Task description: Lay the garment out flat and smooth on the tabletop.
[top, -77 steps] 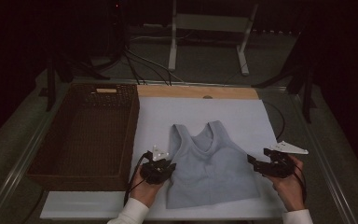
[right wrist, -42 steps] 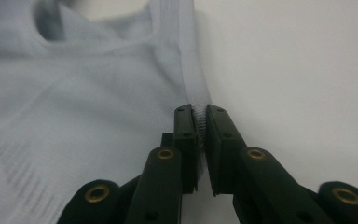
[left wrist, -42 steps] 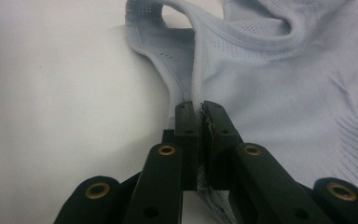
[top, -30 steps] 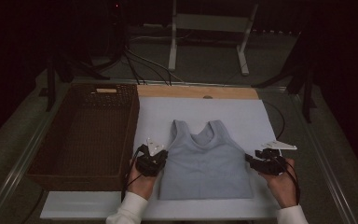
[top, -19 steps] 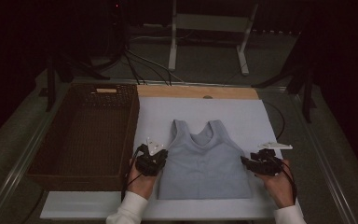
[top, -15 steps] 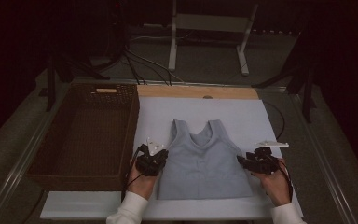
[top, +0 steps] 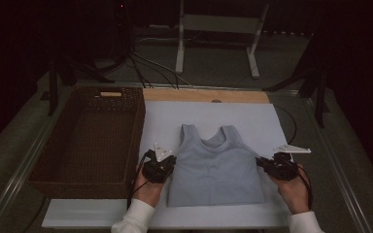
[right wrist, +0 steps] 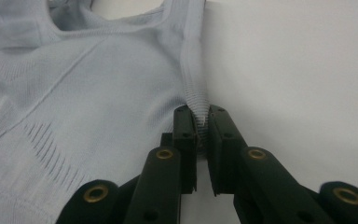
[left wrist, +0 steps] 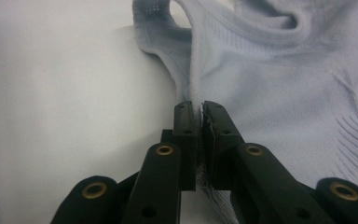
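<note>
So there's a pale blue tank top (top: 216, 167) lying flat on the white worktop (top: 252, 119), neck hole toward 12 o'clock and hem toward 6. It sits roughly in the middle of the white sheet, a bit toward the near edge.

The left hand-held gripper (top: 164, 164) is at the top's 9 o'clock edge. In the left gripper view its jaws are pressed together on the fabric edge (left wrist: 196, 109), right on the side seam just below the armhole, with a thin fold of cloth pinched between the pads.

The right hand-held gripper (top: 268, 166) is the mirror image at the 3 o'clock edge. Its jaws have just been closing, and in the right gripper view they are clamped on the ribbed side seam (right wrist: 200, 116), with the band running up from between the pads toward the armhole.

The brown wicker basket (top: 85, 138) sits at 9 o'clock from the top, touching the white sheet's side and well apart from the garment. A wooden strip (top: 204, 95) runs along the far edge at 12 o'clock.
</note>
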`<state>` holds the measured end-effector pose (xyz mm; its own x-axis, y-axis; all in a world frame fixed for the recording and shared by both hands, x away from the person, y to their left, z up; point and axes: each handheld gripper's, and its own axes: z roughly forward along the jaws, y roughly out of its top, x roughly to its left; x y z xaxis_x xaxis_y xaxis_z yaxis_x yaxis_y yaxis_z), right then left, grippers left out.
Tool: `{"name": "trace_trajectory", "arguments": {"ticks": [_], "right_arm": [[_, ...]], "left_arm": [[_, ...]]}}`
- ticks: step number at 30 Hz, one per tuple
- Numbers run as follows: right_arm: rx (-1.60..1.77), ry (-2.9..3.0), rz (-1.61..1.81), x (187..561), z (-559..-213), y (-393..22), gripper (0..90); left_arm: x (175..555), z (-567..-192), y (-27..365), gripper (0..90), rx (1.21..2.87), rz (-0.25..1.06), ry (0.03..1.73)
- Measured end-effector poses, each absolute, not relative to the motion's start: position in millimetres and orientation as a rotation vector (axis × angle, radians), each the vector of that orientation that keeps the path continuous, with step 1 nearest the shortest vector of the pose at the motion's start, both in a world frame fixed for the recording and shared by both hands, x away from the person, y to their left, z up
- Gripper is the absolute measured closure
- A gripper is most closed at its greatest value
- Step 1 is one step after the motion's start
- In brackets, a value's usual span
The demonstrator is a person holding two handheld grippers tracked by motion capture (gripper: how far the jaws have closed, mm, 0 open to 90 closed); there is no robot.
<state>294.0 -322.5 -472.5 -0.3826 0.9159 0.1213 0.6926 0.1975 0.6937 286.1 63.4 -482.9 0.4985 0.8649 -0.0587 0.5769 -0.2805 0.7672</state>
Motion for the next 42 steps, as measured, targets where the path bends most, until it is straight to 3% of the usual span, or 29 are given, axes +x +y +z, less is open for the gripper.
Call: {"name": "trace_trajectory", "arguments": {"ticks": [3,6,9,12,23,25,27,28,30,33,42], "right_arm": [[1.512,2.171,0.967,293.6,-473.9,-322.0,82.3],[1.506,2.15,0.926,292.0,-477.3,-318.3,65.9],[1.524,2.112,0.931,289.5,-475.4,-318.9,50.8],[1.516,2.099,0.939,284.7,-473.0,-318.7,44.8],[1.54,2.228,0.978,283.5,-487.4,-311.7,58.3],[1.545,2.239,0.967,288.1,-489.6,-308.0,65.6],[1.534,2.25,0.945,290.3,-490.0,-304.3,80.7],[1.533,2.253,0.943,290.3,-489.1,-303.6,83.7],[1.518,2.261,0.941,289.0,-486.5,-304.0,85.3],[1.498,2.26,0.935,285.2,-482.7,-307.2,85.6],[1.512,2.206,0.91,273.2,-475.8,-327.7,85.7]], "left_arm": [[284.9,-481.8,62.5,71.0,1.975,0.485,1.182],[277.8,-476.3,64.7,53.9,1.931,0.464,1.158],[270.4,-471.7,66.9,45.3,1.908,0.45,1.133],[262.4,-471.1,66.6,42.0,1.919,0.443,1.116],[254.0,-495.7,60.8,42.5,2.018,0.356,1.125],[256.7,-498.7,57.8,42.0,2.032,0.348,1.123],[259.0,-500.5,55.4,47.4,2.052,0.347,1.12],[259.9,-500.8,54.8,53.8,2.063,0.349,1.115],[261.9,-500.3,54.7,68.1,2.069,0.357,1.114],[265.8,-498.0,53.4,77.8,2.063,0.353,1.113],[276.3,-494.6,31.5,82.5,2.07,0.351,1.068]]}}
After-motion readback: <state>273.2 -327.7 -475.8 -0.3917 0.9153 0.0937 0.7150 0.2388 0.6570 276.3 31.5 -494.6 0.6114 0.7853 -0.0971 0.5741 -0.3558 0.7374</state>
